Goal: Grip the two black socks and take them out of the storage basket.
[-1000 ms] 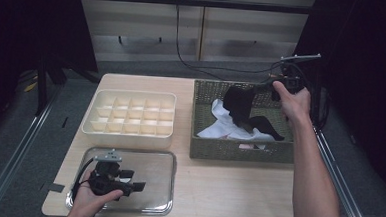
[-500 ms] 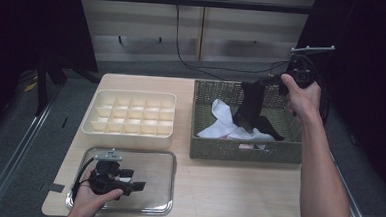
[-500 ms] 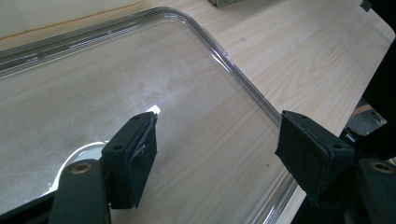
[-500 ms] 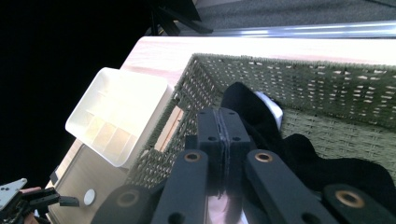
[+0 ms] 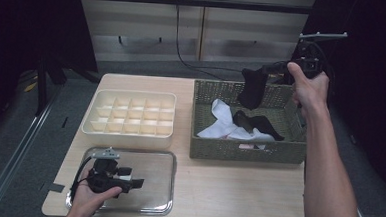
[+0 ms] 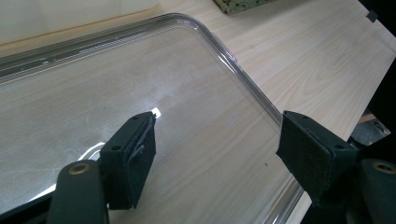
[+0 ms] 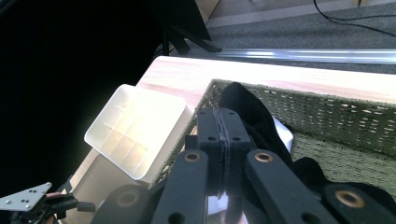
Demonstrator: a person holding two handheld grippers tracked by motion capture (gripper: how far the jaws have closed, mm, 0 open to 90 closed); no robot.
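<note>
The table (image 5: 217,185) was pale wood, set in a dim room with dark curtains at both sides and grey floor beyond it. On it stood a woven basket (image 5: 244,150) at the right, a cream divider box (image 5: 130,113) at the left and a clear tray (image 5: 157,186) near the front edge. The high view showed what the gripper views left out: white cloth (image 5: 220,121) and a second black sock (image 5: 257,124) lying in the basket. The right gripper view looked across the basket rim (image 7: 345,116) to the box (image 7: 135,130), and caught the left gripper's grey plate (image 7: 23,198) low in its corner. The left gripper view gave the tray's bare floor (image 6: 84,98) and curved rim at close range.

The right gripper (image 5: 275,69) was held above the basket's far edge, jaws pressed together on a black sock (image 5: 252,89), which hung down from them clear of the cloth; in its own view the sock (image 7: 247,112) bulged behind the closed pads. The left gripper (image 5: 129,183) lay over the tray, jaws wide apart and holding nothing
</note>
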